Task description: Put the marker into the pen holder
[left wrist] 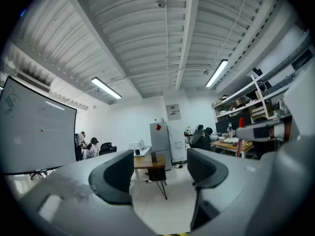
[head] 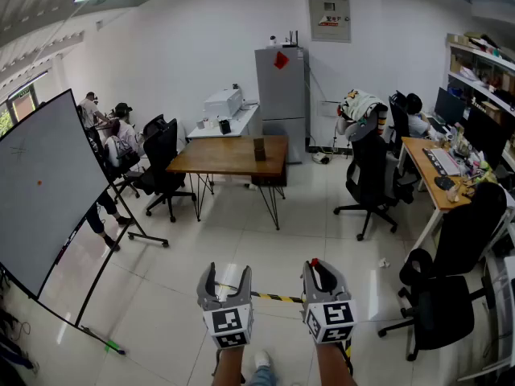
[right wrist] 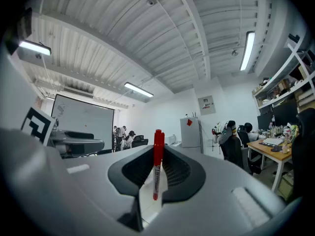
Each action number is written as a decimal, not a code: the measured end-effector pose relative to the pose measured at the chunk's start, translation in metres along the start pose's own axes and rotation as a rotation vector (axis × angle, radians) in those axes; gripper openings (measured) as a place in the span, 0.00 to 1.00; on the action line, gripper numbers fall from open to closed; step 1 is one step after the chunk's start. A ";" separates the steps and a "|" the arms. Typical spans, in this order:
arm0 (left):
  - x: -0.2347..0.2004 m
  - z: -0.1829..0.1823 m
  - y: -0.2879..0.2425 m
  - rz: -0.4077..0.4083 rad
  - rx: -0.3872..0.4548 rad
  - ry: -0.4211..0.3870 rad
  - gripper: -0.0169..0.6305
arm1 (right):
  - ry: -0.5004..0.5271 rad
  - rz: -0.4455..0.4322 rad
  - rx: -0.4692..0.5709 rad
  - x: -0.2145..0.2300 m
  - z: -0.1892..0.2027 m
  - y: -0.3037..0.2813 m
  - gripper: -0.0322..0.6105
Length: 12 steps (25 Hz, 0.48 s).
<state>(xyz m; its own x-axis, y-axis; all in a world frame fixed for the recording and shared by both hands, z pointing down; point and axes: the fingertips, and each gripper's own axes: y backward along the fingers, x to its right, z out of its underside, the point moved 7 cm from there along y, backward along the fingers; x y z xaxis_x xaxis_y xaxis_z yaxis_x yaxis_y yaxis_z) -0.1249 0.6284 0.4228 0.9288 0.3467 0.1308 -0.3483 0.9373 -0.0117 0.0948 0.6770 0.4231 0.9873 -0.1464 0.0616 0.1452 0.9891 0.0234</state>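
The right gripper (right wrist: 157, 170) is found closed on the marker (right wrist: 157, 161). The marker is clamped between the two dark pads by its white barrel and stands upright across the jaws. Its red cap projects above them and its lower end shows below. This crosswise hold appears intended to leave one end free for entry into a container. Which end is to go in first cannot be told.

In the head view the right gripper (head: 320, 270) is carried low in front of the person, above the tiled floor (head: 265, 240). The marker's red tip (head: 314, 261) is just visible at the jaws.

The left gripper (left wrist: 160, 168) is found with its jaws apart, and nothing is seen between them but the room beyond. In the head view it (head: 225, 278) is held just beside the right gripper at about the same height. It is judged to be kept free, possibly to steady the receiving container.

No pen holder is found near either gripper. A small dark upright object (head: 259, 149) stands on the wooden worktop (head: 225, 159) across the room, well apart from both grippers. It may be the pen holder, but it is too small to confirm. Both gripper views face that worktop.

The task is judged to be at the carrying stage. The marker is secured but not yet brought to the worktop, and the insertion has not begun. The floor between the person and the worktop is seen to be free of furniture. A whiteboard (head: 40, 183) stands to the left and office chairs to the right.
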 end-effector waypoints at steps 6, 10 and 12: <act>-0.044 -0.002 -0.063 0.014 -0.020 0.031 0.58 | 0.040 -0.035 0.002 -0.017 -0.013 -0.079 0.14; -0.086 -0.021 -0.110 0.009 0.036 0.037 0.60 | 0.082 -0.083 0.041 -0.042 -0.033 -0.143 0.14; -0.106 -0.026 -0.127 0.009 0.049 0.041 0.60 | 0.096 -0.094 0.046 -0.055 -0.039 -0.172 0.14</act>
<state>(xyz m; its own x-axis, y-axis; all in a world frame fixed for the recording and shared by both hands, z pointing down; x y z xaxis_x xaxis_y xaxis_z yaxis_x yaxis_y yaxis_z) -0.1759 0.4734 0.3844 0.9296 0.3574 0.0900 -0.3616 0.9316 0.0359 0.0184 0.5157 0.3765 0.9714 -0.2341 -0.0391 0.2364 0.9691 0.0708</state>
